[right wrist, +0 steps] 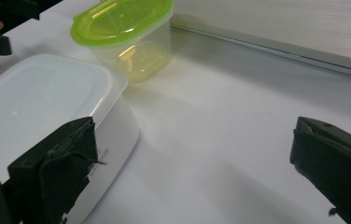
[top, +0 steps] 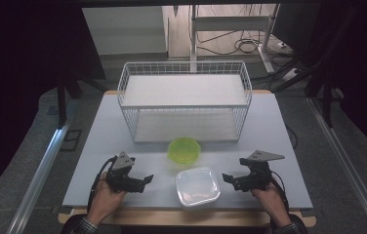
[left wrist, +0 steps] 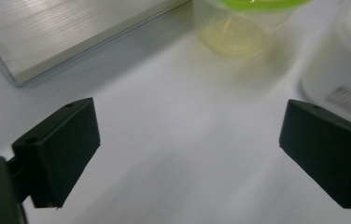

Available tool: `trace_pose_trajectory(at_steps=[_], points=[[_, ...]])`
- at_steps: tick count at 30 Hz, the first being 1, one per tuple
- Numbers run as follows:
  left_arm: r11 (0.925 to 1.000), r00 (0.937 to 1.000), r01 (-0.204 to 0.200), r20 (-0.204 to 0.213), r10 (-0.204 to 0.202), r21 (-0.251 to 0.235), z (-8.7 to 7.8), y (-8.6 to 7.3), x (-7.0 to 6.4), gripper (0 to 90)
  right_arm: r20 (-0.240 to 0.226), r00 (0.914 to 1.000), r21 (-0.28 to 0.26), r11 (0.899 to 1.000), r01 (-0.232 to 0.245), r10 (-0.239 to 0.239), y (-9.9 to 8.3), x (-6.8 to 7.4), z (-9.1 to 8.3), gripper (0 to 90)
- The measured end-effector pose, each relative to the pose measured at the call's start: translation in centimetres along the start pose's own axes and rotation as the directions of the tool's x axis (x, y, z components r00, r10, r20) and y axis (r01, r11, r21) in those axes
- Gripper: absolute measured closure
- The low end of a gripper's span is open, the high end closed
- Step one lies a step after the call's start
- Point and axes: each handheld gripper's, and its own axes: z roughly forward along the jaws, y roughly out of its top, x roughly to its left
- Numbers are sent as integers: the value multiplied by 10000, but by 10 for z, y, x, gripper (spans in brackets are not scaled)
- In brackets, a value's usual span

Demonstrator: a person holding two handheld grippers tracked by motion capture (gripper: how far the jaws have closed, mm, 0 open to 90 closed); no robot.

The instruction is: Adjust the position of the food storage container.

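Observation:
A white square lidded container (top: 197, 186) sits near the table's front edge, between my two grippers. Just behind it stands a clear tub with a green lid (top: 184, 150). My left gripper (top: 144, 182) rests low at the container's left, open, nothing between its jaws. My right gripper (top: 231, 180) is at the container's right, open too. In the right gripper view the white container (right wrist: 47, 112) lies beside the left jaw and the green-lidded tub (right wrist: 128, 37) stands farther off. The left gripper view has the tub (left wrist: 243, 28) ahead and the container (left wrist: 341, 70) at the right edge.
A white wire basket rack (top: 185, 100) with a shelf stands on the back half of the grey table (top: 98, 146). Its base board (right wrist: 281, 32) lies close behind the tub. Bare tabletop stretches to either side of the grippers. Cables and a stand are on the floor beyond.

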Motion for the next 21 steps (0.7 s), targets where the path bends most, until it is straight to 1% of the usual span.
trace_pose_trajectory(at_steps=[1,2,4,5,7,9,10,12,13,14,19,21], points=[[10000,10000,0,0,0,0,0,0,0,65,0,10000,0,10000,0,0,0,0,0,8],[9998,9998,-188,-39,188,50,1,-1,0,65,-28,10000,39,10000,-41,41,0,0,1,8],[9990,9991,-418,-20,418,160,3,-2,0,73,20,9999,42,9999,-114,114,0,-1,2,8],[9989,9990,-436,28,435,177,3,-1,0,76,101,9999,63,9999,-125,125,0,-2,2,8],[9992,9991,-350,246,346,181,3,1,-1,84,305,9994,196,9997,-150,144,-1,-3,4,7],[9994,9986,-314,424,307,165,3,2,-2,84,355,9993,247,9996,-155,146,-1,-3,5,7],[9990,9981,-389,477,378,220,3,2,-5,83,450,9990,352,9994,-65,49,-1,-3,6,8],[9986,9978,-464,492,451,267,4,3,-5,78,503,9987,461,9989,100,-124,-1,-2,6,8],[9982,9978,-491,466,475,345,4,3,-7,78,503,9987,461,9989,100,-124,-1,-2,6,8],[9978,9976,-528,473,508,409,4,3,-8,75,449,9988,510,9986,170,-193,0,-1,7,8],[9981,9978,-482,474,464,371,4,4,-9,64,318,9993,563,9982,181,-199,0,1,6,10],[9985,9982,-450,410,437,317,3,5,-9,59,229,9996,585,9982,141,-155,1,0,5,13]])
